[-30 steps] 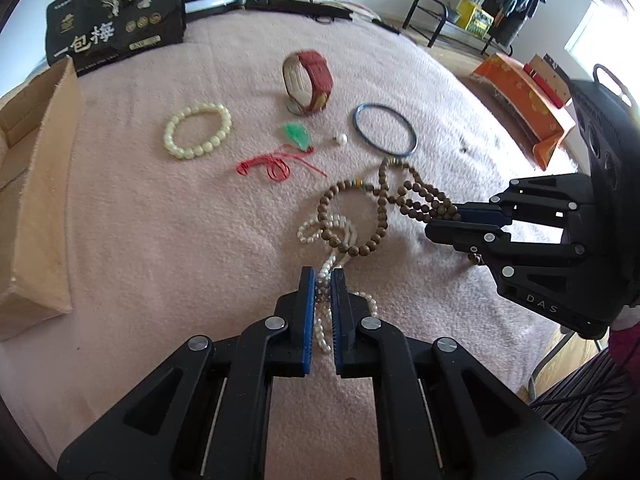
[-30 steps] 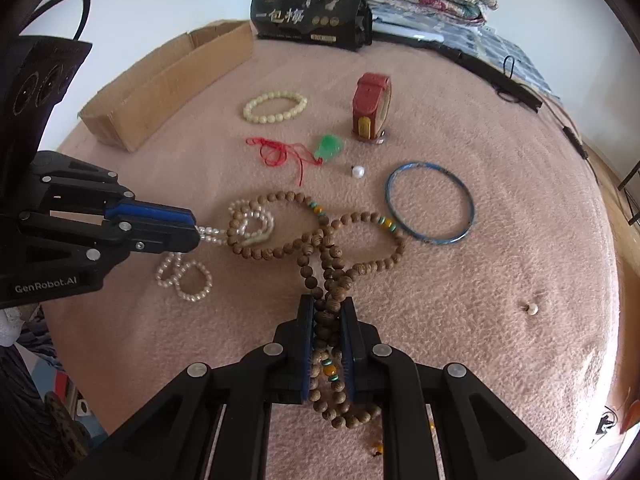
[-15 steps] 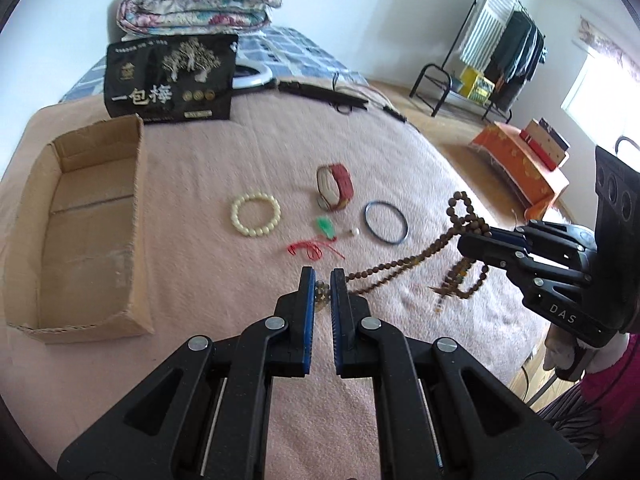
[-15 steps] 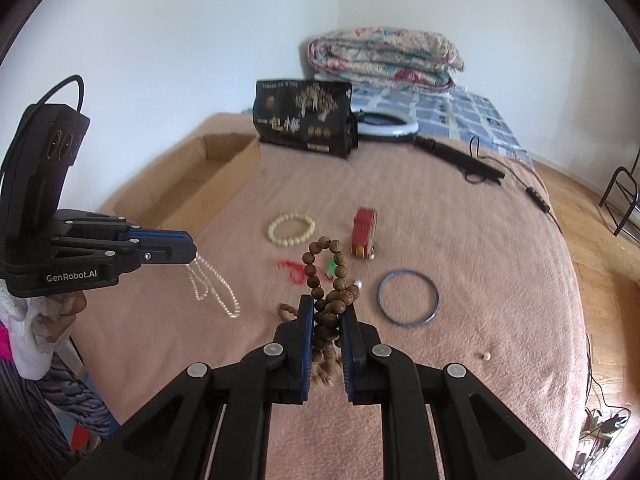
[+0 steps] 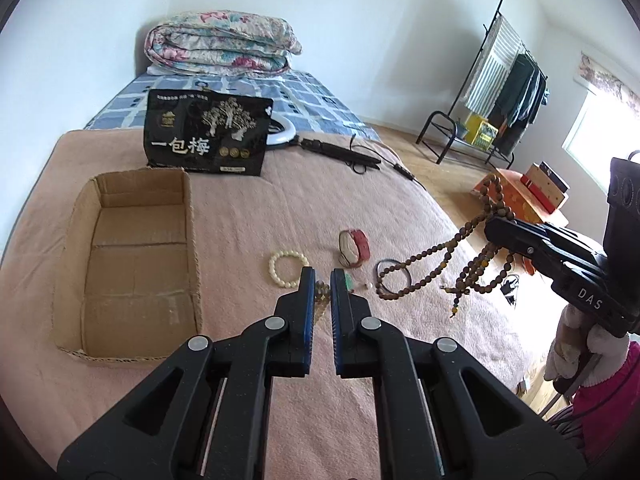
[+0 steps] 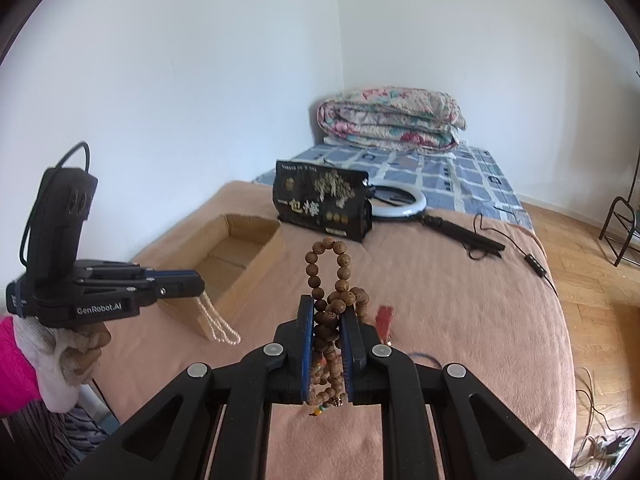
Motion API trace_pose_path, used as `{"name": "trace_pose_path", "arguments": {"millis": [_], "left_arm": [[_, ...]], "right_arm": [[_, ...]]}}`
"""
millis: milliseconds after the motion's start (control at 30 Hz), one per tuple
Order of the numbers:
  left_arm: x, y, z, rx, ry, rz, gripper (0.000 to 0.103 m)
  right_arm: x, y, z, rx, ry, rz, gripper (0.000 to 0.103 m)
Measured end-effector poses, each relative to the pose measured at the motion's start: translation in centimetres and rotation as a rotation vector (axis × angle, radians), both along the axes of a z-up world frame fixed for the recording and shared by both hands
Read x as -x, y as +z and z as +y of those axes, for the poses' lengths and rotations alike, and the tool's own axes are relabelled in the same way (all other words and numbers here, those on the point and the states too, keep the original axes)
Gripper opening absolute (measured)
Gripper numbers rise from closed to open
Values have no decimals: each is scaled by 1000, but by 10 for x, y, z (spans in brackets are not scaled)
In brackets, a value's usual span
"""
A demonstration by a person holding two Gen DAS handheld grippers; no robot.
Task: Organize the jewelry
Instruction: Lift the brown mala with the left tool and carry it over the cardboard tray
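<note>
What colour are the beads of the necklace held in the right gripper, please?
Brown, wood-like, best seen in the right wrist view: wooden bead necklace in the right gripper.

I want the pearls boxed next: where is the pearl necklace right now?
In the right wrist view the pearl necklace dangles from the left gripper, off the blanket, just in front of the cardboard box.

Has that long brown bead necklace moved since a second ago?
Yes. The wooden bead necklace lay on the pink blanket then; now the right gripper holds it lifted clear above the blanket.
</note>
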State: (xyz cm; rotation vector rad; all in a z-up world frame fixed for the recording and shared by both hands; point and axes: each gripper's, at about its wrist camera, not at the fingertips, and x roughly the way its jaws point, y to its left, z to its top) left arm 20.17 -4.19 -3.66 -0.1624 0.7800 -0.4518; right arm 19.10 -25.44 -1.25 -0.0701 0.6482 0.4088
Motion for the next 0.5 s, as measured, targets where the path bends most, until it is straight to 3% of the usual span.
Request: {"name": "trace_pose_path", "arguments": {"millis": [500], "left_arm": [[-12,20,85,30,157,-30,5]], "right_arm": [[-41,11,78,-75,100,-2,10]]}}
